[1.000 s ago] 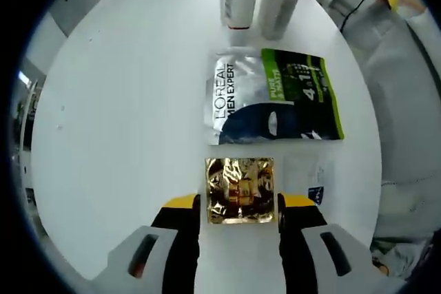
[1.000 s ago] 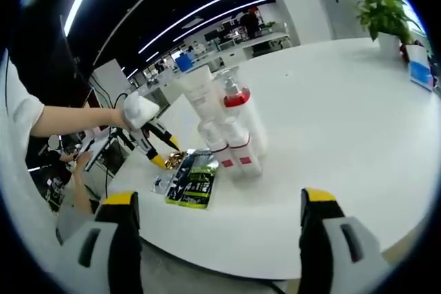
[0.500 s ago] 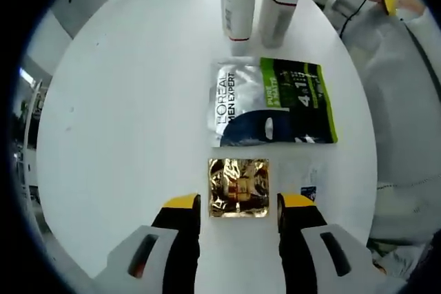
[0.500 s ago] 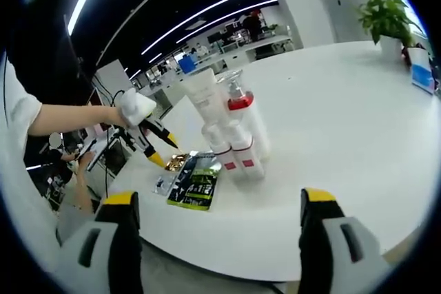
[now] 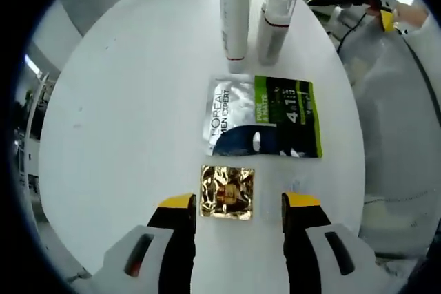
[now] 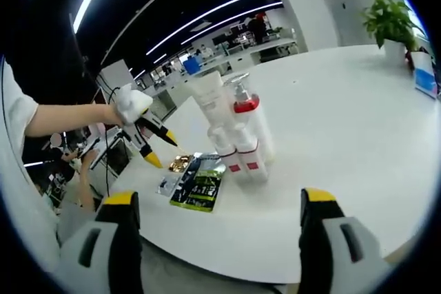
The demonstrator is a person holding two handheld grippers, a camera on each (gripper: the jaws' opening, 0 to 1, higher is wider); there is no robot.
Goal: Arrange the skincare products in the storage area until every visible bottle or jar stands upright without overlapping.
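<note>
The left gripper (image 5: 238, 215), jaws spread and empty, hangs above the gold foil sachet (image 5: 227, 192) near the table's (image 5: 124, 115) edge; flat, light and crinkly, it probably needs pinching by an edge. Beyond lie the green-and-silver sachet (image 5: 264, 116), then the upright bottles (image 6: 241, 135), tops cropped. The right gripper (image 6: 215, 222) is spread, empty. Small labels are unreadable.

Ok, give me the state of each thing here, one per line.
Left gripper: open, empty, above the table.
Right gripper: open, empty.
Gold sachet: lying flat.
Green-and-silver sachet: lying flat.
White bottles: upright, clustered.
White tube: standing upright.
</note>
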